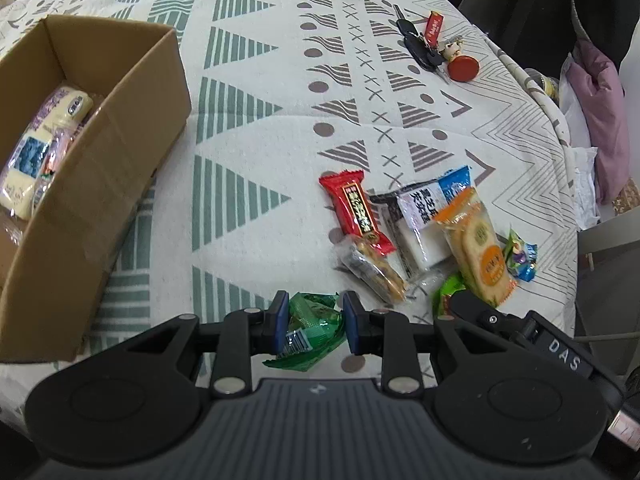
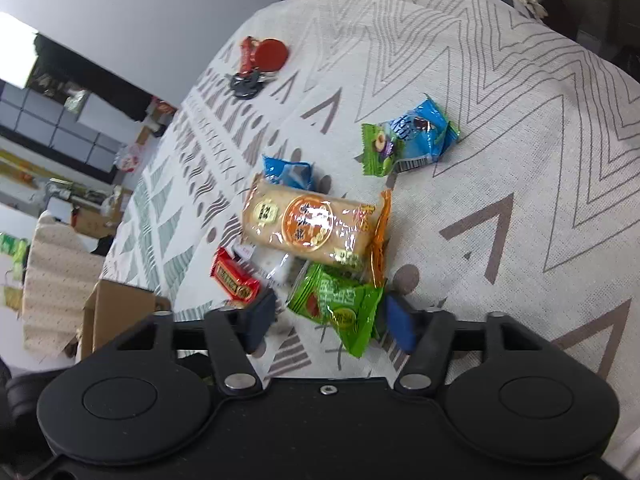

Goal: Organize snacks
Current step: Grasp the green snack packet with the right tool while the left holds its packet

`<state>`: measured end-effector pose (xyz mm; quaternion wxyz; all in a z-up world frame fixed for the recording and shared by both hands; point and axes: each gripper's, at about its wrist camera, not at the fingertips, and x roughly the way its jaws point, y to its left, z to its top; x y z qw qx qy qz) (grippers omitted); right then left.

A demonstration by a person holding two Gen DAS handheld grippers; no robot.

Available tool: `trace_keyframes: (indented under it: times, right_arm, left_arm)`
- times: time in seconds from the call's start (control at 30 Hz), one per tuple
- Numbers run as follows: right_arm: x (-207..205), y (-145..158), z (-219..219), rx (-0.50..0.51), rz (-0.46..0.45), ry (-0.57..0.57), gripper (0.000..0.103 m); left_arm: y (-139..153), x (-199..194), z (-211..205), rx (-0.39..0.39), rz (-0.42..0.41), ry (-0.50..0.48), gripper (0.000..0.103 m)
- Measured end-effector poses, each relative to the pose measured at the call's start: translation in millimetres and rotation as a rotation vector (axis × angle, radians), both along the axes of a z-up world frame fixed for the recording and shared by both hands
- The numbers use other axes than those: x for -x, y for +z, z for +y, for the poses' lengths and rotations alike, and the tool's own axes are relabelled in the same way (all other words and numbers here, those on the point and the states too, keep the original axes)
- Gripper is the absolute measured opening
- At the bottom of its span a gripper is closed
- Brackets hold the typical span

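My left gripper (image 1: pixel 316 322) is shut on a dark green snack packet (image 1: pixel 314 330), low over the patterned tablecloth (image 1: pixel 248 140). To its left stands an open cardboard box (image 1: pixel 120 160) holding a few wrapped snacks (image 1: pixel 36 148). A pile lies to the right: a red bar (image 1: pixel 356 212), a white and blue packet (image 1: pixel 424 220), an orange cracker pack (image 1: pixel 480 248) and a clear-wrapped bar (image 1: pixel 372 268). My right gripper (image 2: pixel 330 316) is open, its pads either side of a light green packet (image 2: pixel 340 308) in front of the cracker pack (image 2: pixel 312 228). A blue-green candy (image 2: pixel 412 140) lies apart.
A bunch of keys with a red tag and a red round piece (image 1: pixel 436 48) lies at the far side of the table. A chair with pink cloth (image 1: pixel 600 120) stands past the table's right edge. The right gripper's black body (image 1: pixel 520 328) sits close beside my left gripper.
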<state>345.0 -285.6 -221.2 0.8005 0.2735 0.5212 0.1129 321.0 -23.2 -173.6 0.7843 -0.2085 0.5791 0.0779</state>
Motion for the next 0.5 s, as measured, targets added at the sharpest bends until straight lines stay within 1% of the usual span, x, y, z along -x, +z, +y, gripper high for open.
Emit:
trace_keyframes:
  times: [0.03, 0.07, 0.1, 0.13, 0.2, 0.27, 0.5]
  right_arm:
    - [-1.6, -0.6, 0.8, 0.000, 0.006, -0.005, 0.051]
    - [-3.0, -1.6, 2.1, 0.005, 0.014, -0.009, 0.044]
    - [-3.7, -2.4, 3.0, 0.011, 0.021, -0.013, 0.034]
    - [-4.4, -3.7, 3.3, 0.008, 0.030, -0.015, 0.032]
    - [-2.0, -3.4, 2.2, 0.002, 0.033, -0.021, 0.028]
    - [3.0, 0.6, 1.6, 0.013, 0.019, -0.011, 0.027]
    - [16.7, 18.3, -0.9, 0.007, 0.003, -0.008, 0.027]
  left_arm:
    - [-0.4, -0.9, 0.4, -0.007, 0.000, 0.000, 0.028]
    - [-0.8, -1.4, 0.9, -0.010, 0.002, 0.002, 0.028]
    - [-0.9, -1.7, 1.0, -0.012, 0.002, 0.003, 0.028]
    - [-0.8, -1.5, 1.1, -0.013, 0.002, 0.004, 0.028]
    - [0.4, 0.2, 1.0, -0.014, 0.001, 0.004, 0.028]
    - [2.9, 3.6, 0.0, -0.011, -0.005, 0.002, 0.028]
    - [12.6, 15.9, -3.3, 0.002, -0.020, 0.000, 0.028]
